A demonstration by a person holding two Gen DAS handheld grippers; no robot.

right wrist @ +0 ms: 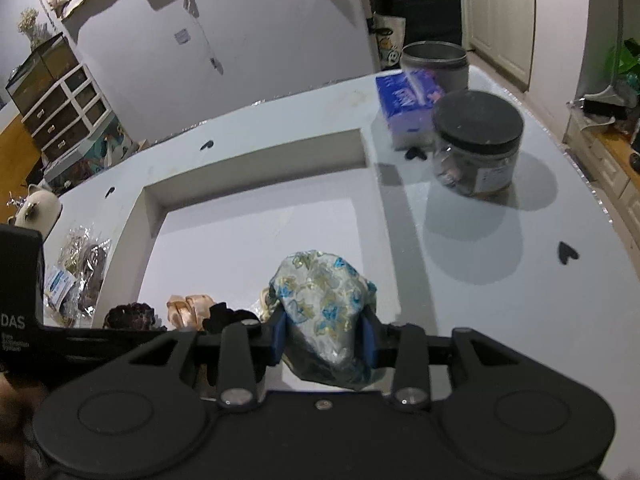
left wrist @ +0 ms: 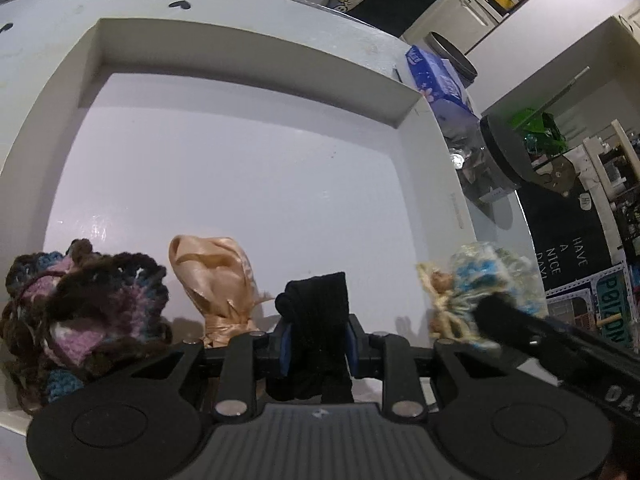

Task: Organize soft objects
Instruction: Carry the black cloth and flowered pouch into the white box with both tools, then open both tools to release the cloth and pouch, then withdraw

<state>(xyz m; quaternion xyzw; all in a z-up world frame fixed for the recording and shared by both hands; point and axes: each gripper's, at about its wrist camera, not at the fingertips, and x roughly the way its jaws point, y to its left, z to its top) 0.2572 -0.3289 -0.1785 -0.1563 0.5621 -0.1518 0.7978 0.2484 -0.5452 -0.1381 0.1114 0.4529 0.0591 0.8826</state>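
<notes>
Lower ends of both held items were hidden behind gripper bodies. White tray (left wrist: 96, 52) kept far half bare, walls raised on three visible sides. Left hand-held gripper (left wrist: 316, 344) clamped black knit piece (left wrist: 316, 320) over tray's near edge; right hand-held gripper (right wrist: 325, 340) pinched blue-gold floral pouch (right wrist: 324, 300) there.

crochet piece (left wrist: 80, 312) left | satin pouch (left wrist: 216, 284) right, in tray (left wrist: 248, 60)
</notes>
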